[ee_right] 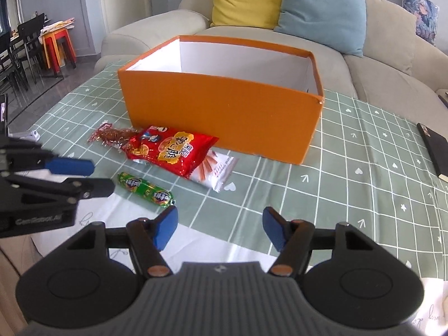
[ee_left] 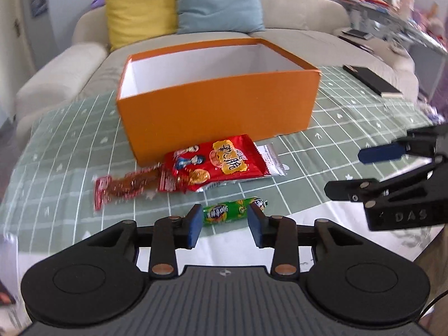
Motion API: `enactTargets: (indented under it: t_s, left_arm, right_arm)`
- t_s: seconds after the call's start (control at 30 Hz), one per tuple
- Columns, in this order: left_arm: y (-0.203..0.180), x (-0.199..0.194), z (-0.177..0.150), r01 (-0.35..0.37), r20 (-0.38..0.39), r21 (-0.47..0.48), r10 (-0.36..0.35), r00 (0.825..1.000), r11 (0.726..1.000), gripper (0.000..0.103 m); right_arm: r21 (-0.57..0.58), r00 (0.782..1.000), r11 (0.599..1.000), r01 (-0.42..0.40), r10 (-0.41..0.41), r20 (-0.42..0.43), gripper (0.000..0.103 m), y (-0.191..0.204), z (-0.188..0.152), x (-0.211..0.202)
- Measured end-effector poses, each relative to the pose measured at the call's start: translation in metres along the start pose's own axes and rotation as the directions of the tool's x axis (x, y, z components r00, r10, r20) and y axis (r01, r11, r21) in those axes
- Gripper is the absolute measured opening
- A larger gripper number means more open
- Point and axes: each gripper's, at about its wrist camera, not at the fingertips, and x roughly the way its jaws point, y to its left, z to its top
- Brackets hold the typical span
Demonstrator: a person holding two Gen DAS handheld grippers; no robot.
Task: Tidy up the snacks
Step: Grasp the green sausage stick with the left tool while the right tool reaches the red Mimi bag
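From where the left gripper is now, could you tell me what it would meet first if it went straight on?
Most likely the green sausage snack: it lies on the tablecloth just beyond the left gripper, framed by its open jaws. Depth is hard to judge.

— That orange box (ee_right: 224,106), is anything in it?

— It's open-topped and white inside; its floor is hidden from here. The snacks lie on the cloth just in front of it: a red crisp packet (ee_right: 170,151) flat, overlapping a clear packet of reddish sticks (ee_right: 219,170).

— And the others?

— A brownish snack in a clear wrapper (ee_right: 112,135) pokes out beside the red one. The green sausage (ee_right: 145,189) lies apart, nearer us.
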Motion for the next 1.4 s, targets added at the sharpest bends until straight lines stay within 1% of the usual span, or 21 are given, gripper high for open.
enactTargets:
  t_s: [0.03,0.1,0.13,0.17,0.27,0.4,0.5,0.6,0.7,0.77,0.8,0.83,0.87,0.93,0.97,1.03,1.13,1.17,1.2,1.27,1.4]
  left_arm:
    - [0.001,0.001,0.000,0.015,0.005,0.032,-0.016,1.000,0.999,0.045]
    - [0.004,0.005,-0.004,0.040,0.000,0.059,-0.040,0.999,0.997,0.051]
    - [0.007,0.008,-0.005,0.054,-0.006,0.070,-0.054,0.999,0.996,0.051]
    - [0.011,0.012,-0.006,0.067,-0.013,0.086,-0.066,0.998,0.994,0.052]
    - [0.016,0.024,-0.007,0.096,-0.051,0.146,-0.090,0.995,0.985,0.052]
    - [0.013,0.039,-0.004,0.134,-0.087,0.255,-0.116,0.989,0.957,0.052]
    - [0.008,0.050,0.002,0.164,-0.123,0.349,-0.129,0.984,0.923,0.052]
    - [0.005,0.061,0.008,0.211,-0.180,0.405,-0.148,0.972,0.890,0.052]
    - [0.002,0.072,0.011,0.206,-0.206,0.431,-0.126,0.970,0.878,0.052]
    - [0.003,0.079,0.013,0.211,-0.232,0.403,-0.124,0.965,0.891,0.051]
    - [0.004,0.082,0.014,0.211,-0.252,0.376,-0.120,0.960,0.902,0.042]
    - [0.006,0.085,0.015,0.211,-0.275,0.339,-0.118,0.954,0.917,0.039]
    - [0.008,0.085,0.016,0.220,-0.279,0.289,-0.138,0.950,0.932,0.031]
    - [0.013,0.087,0.015,0.218,-0.299,0.185,-0.156,0.941,0.958,0.029]
    - [0.016,0.086,0.014,0.207,-0.296,0.125,-0.163,0.941,0.970,0.026]
    - [0.022,0.084,0.011,0.203,-0.284,0.009,-0.192,0.940,0.979,0.025]
    - [0.028,0.080,0.007,0.194,-0.257,-0.137,-0.224,0.940,0.971,0.025]
    - [0.028,0.078,0.005,0.192,-0.240,-0.162,-0.228,0.944,0.968,0.030]
    - [0.028,0.078,0.005,0.182,-0.224,-0.172,-0.218,0.950,0.968,0.043]
    - [0.026,0.083,0.009,0.172,-0.214,-0.172,-0.207,0.955,0.970,0.057]
    - [0.016,0.093,0.021,0.140,-0.229,-0.150,-0.172,0.958,0.979,0.056]
  right_arm:
    - [-0.002,1.000,1.000,0.001,-0.001,0.000,0.063,0.000,0.000,0.000]
    - [-0.004,1.000,1.000,0.005,-0.005,0.004,0.059,0.002,0.004,0.004]
    - [-0.004,1.000,1.000,0.007,-0.007,0.002,0.055,0.004,0.006,0.006]
    - [-0.001,1.000,1.000,0.007,-0.007,-0.002,0.053,0.005,0.007,0.009]
    - [0.002,1.000,1.000,0.002,-0.002,-0.012,0.052,0.008,0.007,0.014]
    - [0.000,0.999,1.000,0.001,-0.001,-0.038,0.052,0.005,0.002,0.018]
    - [0.040,0.998,0.999,-0.006,0.008,-0.059,0.052,-0.001,0.002,0.028]
    - [0.054,0.998,0.999,-0.007,0.011,-0.068,0.052,-0.003,0.005,0.037]
    - [0.051,0.997,0.999,-0.017,0.021,-0.073,0.052,-0.002,0.006,0.040]
    - [0.047,0.997,0.999,-0.018,0.021,-0.077,0.052,-0.002,0.004,0.042]
    - [0.047,0.997,0.999,-0.016,0.020,-0.081,0.052,-0.002,0.003,0.043]
    - [0.049,0.996,0.999,-0.014,0.018,-0.085,0.052,-0.003,0.003,0.044]
    - [0.051,0.996,0.999,-0.013,0.018,-0.089,0.052,-0.003,0.002,0.045]
    - [0.054,0.995,0.998,-0.015,0.020,-0.094,0.052,-0.004,0.001,0.046]
    - [0.051,0.995,0.999,-0.018,0.023,-0.094,0.052,-0.004,0.001,0.046]
    - [0.032,0.995,0.999,-0.020,0.023,-0.095,0.052,-0.001,0.002,0.045]
    - [-0.012,0.996,0.999,-0.040,0.039,-0.080,0.052,0.002,0.005,0.042]
    - [-0.031,0.996,0.998,-0.051,0.049,-0.075,0.052,0.004,0.006,0.042]
    - [-0.048,0.996,0.997,-0.064,0.061,-0.070,0.052,0.005,0.007,0.042]
    - [-0.081,0.995,0.993,-0.090,0.085,-0.058,0.052,0.008,0.007,0.043]
    - [-0.135,0.996,0.988,-0.070,0.062,-0.063,0.052,0.011,0.008,0.044]
